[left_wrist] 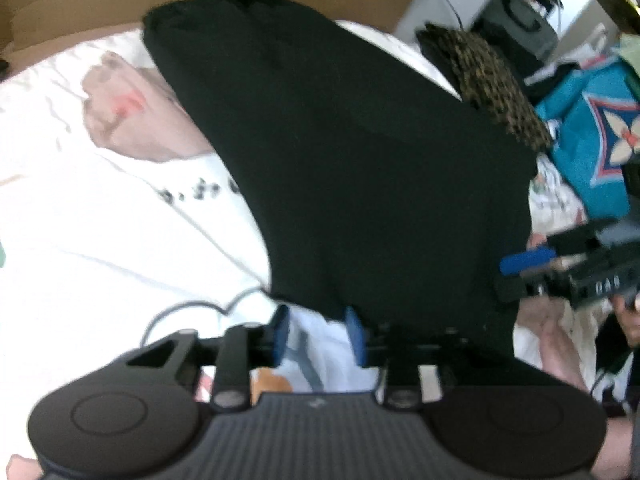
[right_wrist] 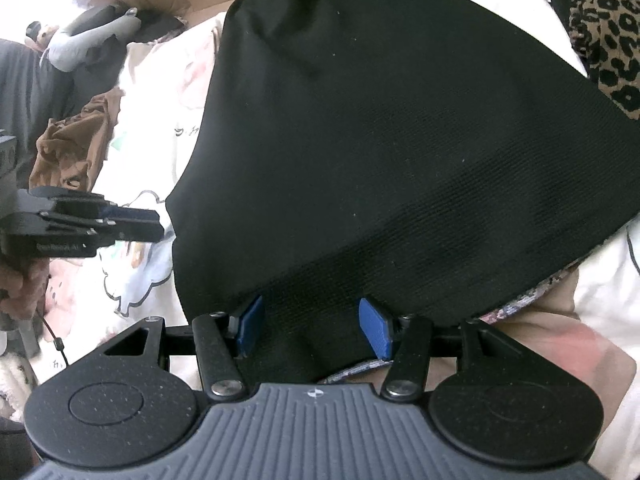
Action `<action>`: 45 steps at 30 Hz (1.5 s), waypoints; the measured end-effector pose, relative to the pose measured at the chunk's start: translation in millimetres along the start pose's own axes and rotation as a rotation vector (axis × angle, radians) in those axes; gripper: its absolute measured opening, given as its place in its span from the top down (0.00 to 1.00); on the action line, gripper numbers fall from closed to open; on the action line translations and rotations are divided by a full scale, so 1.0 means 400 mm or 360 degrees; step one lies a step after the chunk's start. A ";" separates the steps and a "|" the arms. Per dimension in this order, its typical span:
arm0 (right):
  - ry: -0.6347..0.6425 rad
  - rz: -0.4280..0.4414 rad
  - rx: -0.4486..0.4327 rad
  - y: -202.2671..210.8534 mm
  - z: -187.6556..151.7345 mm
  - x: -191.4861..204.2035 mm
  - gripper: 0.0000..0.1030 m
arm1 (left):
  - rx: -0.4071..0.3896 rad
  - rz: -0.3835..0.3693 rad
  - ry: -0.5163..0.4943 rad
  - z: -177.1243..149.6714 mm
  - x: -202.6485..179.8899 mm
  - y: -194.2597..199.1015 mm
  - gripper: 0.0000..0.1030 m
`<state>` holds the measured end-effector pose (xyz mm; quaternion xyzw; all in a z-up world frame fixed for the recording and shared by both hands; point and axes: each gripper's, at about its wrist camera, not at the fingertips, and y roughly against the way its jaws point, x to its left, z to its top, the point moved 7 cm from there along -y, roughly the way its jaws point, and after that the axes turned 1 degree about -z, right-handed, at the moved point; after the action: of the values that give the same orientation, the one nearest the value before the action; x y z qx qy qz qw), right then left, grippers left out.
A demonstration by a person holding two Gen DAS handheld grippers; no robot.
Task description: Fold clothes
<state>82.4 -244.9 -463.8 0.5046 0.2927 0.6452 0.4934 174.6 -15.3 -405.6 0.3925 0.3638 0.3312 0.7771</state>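
- One black garment lies spread on our white printed bedding
- our left gripper has fingers apart at its near edge, gripping nothing
- our right gripper straddles the hem, pads spread
- leopard-print cloth crowds its far right corner; brown cloth lies left

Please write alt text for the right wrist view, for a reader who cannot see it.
A black garment lies spread over a white printed bed cover, its near edge between the right gripper's open blue fingers. The left gripper is at the left edge; leopard-print fabric lies top right.
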 end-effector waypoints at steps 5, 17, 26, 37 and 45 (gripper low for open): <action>0.0008 0.0003 0.0006 0.010 0.000 -0.002 0.42 | -0.0085 -0.0001 0.0146 0.035 0.051 -0.004 0.55; -0.0002 0.0001 0.0020 0.007 0.000 -0.008 0.42 | -0.0020 -0.0264 0.0532 0.055 0.087 -0.102 0.55; -0.0055 0.0011 -0.0004 0.018 0.003 -0.030 0.42 | 0.0019 -0.0423 0.0780 0.018 0.087 -0.102 0.55; -0.0077 0.0030 -0.0030 0.034 -0.006 -0.036 0.42 | 0.0085 -0.0710 0.0952 -0.034 0.020 -0.101 0.55; -0.0080 0.0017 -0.0057 0.044 -0.006 -0.041 0.42 | 0.0127 -0.0783 0.0926 -0.041 -0.040 -0.124 0.53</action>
<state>74.1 -265.7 -455.0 0.5134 0.2659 0.6399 0.5062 164.4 -45.6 -450.0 0.2131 0.6650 0.2180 0.6818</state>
